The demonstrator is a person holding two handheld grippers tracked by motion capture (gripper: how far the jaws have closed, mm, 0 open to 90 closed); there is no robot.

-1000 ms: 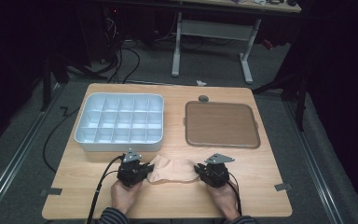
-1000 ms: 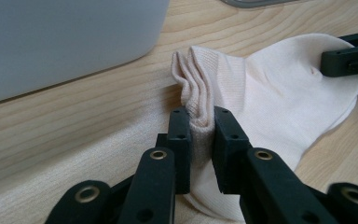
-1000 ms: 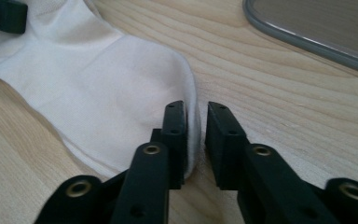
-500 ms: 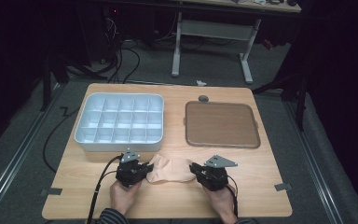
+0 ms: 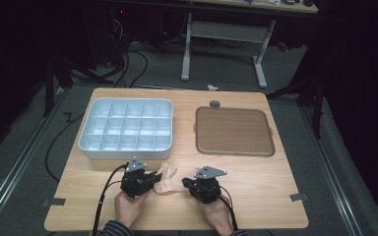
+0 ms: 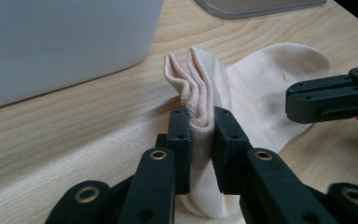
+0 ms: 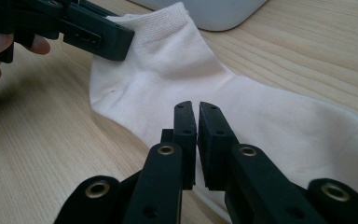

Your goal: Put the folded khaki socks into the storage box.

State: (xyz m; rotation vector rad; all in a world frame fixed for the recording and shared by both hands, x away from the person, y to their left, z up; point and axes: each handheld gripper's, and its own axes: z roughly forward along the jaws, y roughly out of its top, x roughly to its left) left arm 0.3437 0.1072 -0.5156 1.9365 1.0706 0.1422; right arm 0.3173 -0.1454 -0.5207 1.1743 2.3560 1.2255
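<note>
**Two tools on one pale sock at the near edge of the worktop**

Both hands come in from the near side, each holding a black tool, and between them lies a cream ankle sock (image 5: pixel 166 178) on the wooden worktop (image 5: pixel 256 172), just in front of the divided tray.

From above, the left tool (image 5: pixel 153 178) sits at the sock's left end. In the left gripper view its jaws are clamped on a bunched fold of the ribbed cuff (image 6: pixel 199 100), which stands up in pleats above the pads; the rest of the sock (image 6: pixel 265 93) spreads flat beyond. The lower part of the fabric drops behind the jaws and is cut off by the frame.

The right tool (image 5: pixel 187 183) is at the sock's other end. In the right gripper view its jaws (image 7: pixel 197 122) stand nearly together with only a thin slit between them, and nothing is seen caught in it. They sit low over the sock (image 7: pixel 242 102), but whether the tips touch the cloth I cannot tell, since they cover that spot. The sock's toe end runs out of that frame at the right.

Farther back, the white compartment tray (image 5: pixel 126 129) lies at the left and a brown flat tray (image 5: pixel 234 130) at the right, well apart. Past the worktop the room is dark; cables on the floor are barely made out.
</note>
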